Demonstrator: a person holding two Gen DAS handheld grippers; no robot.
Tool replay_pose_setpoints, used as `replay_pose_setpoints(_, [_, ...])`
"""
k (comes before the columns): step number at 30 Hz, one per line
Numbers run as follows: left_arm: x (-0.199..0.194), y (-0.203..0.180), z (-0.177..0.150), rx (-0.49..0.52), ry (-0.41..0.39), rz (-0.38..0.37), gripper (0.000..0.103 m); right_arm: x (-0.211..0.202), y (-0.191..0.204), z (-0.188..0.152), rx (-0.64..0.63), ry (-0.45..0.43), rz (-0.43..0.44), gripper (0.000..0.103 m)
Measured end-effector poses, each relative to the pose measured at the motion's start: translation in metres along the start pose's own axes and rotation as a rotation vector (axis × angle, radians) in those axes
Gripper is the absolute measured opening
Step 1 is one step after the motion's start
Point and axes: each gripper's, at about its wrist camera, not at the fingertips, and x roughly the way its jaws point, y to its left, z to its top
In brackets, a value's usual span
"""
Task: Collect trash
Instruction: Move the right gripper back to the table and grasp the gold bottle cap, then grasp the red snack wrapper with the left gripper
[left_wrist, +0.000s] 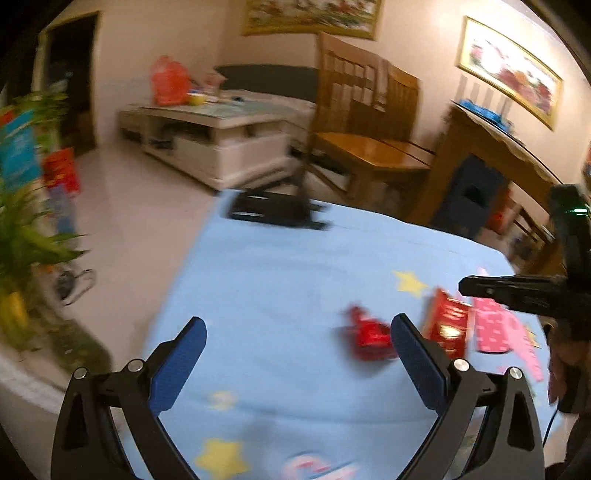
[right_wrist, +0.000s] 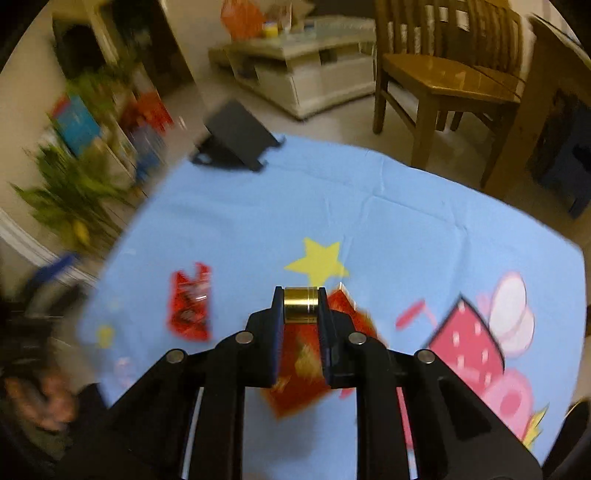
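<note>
Blue cartoon cloth (right_wrist: 406, 206) covers the worktop; no print is legible. Right tool (right_wrist: 300, 295) clamps a brass cap (right_wrist: 300, 305) above a red packet (right_wrist: 299, 373). Left tool (left_wrist: 298, 345) gapes wide, red wrapper (left_wrist: 369, 338) just beyond.

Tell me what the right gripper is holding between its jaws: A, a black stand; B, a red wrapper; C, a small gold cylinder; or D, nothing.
C: in the right wrist view the right gripper is closed on a small gold cylinder, while the red wrapper lies on the blue cloth.
</note>
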Motion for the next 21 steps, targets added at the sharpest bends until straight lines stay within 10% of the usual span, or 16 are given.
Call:
replay_pose_setpoints(8, [0.055,-0.05,0.003,0.036,0.099,0.049,0.094,-0.093,-0.044,-0.079,0.132,-0.138,0.07,0.017])
replay_pose_setpoints(11, [0.076,-0.058,-0.001,0.057,0.156,0.073,0.061,-0.106,-0.064,-0.102,0.171,-0.163,0.081,0.017])
replay_pose_setpoints(12, [0.084,-0.061,-0.005,0.076,0.183,0.092,0.034,-0.108,-0.07,-0.108,0.186,-0.169,0.091,0.017])
replay_pose_setpoints(21, [0.059,-0.04,-0.02,0.008,0.116,0.157,0.023,-0.135,-0.123,-0.142,0.302,-0.292,0.106,0.017])
